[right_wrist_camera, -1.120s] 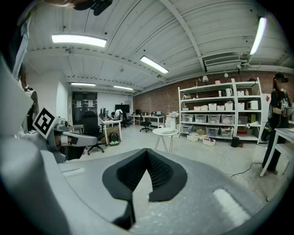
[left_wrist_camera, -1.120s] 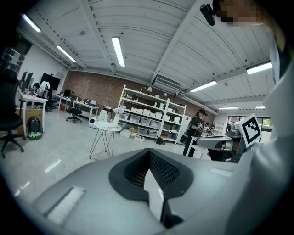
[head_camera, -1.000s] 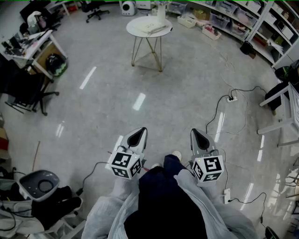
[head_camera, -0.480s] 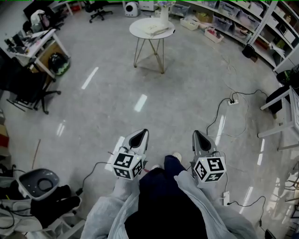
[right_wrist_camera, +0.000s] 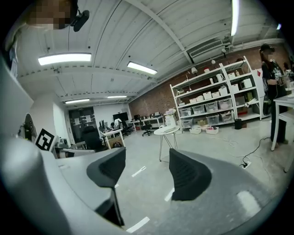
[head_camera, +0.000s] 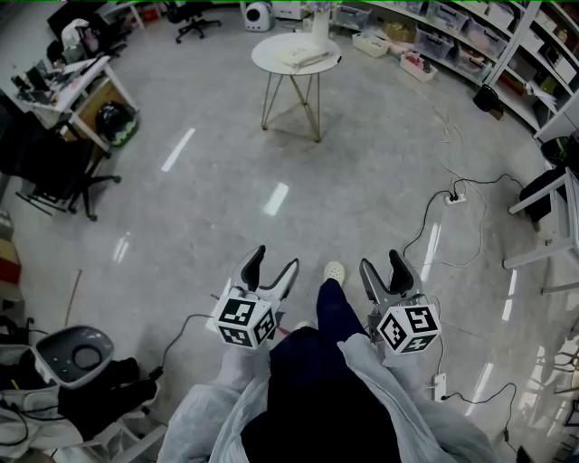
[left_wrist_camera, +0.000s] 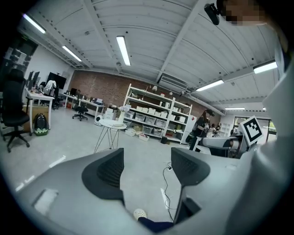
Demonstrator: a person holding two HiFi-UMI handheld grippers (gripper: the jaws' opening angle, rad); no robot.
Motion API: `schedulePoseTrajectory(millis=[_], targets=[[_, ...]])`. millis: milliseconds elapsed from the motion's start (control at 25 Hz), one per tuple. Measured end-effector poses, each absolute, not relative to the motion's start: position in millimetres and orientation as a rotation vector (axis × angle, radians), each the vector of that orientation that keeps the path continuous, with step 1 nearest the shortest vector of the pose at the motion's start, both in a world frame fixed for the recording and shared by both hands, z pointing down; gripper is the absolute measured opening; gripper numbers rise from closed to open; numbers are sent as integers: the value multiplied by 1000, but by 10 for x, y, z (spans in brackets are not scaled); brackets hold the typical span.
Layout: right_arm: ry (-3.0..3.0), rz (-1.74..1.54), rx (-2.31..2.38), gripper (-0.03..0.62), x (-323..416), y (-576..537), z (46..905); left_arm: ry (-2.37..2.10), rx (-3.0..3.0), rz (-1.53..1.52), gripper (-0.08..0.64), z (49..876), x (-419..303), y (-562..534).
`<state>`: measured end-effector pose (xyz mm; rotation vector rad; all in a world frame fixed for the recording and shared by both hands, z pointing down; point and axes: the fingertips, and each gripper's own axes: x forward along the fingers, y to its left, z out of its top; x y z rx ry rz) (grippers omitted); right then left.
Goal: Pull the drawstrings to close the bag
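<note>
Both grippers held empty over the floor, the bench far off.
Left gripper (head_camera: pixel 276 260) and right gripper (head_camera: pixel 381 262) sit side by side, flanking the person's dark trouser leg (head_camera: pixel 333 309) and pale shoe (head_camera: pixel 335 270). Both sets of jaws have just been opening and now stand apart, with nothing between them and only glossy grey floor (head_camera: pixel 208 208) below. White power strip with black cable (head_camera: pixel 455 195) lies on the floor to the right. Far off, a small round white bench on thin gold legs (head_camera: pixel 262 61) carries pale flat items (head_camera: pixel 303 56), too small to tell if one is the drawstring bag. Storage shelves (head_camera: pixel 434 23) stand beyond.
</note>
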<state>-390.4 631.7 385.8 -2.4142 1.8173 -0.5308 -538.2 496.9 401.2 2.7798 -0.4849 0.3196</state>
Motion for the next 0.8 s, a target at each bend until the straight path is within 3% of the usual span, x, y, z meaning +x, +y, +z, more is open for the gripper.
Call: schedulePoseTrajectory(millis=[160,360,800], targets=[[1837,-541,-2402,299,-3704,6152,3876,-492,2783,313,325,3992,-5236,4828],[1863,-552,-2374,298,-3327,5843,3924,-479,2806,322,247,4009,-4861,4582],[1945,-534,-2347,288,-2224,5012,3849,-554,2784,257,247,3888,-3838,3765]])
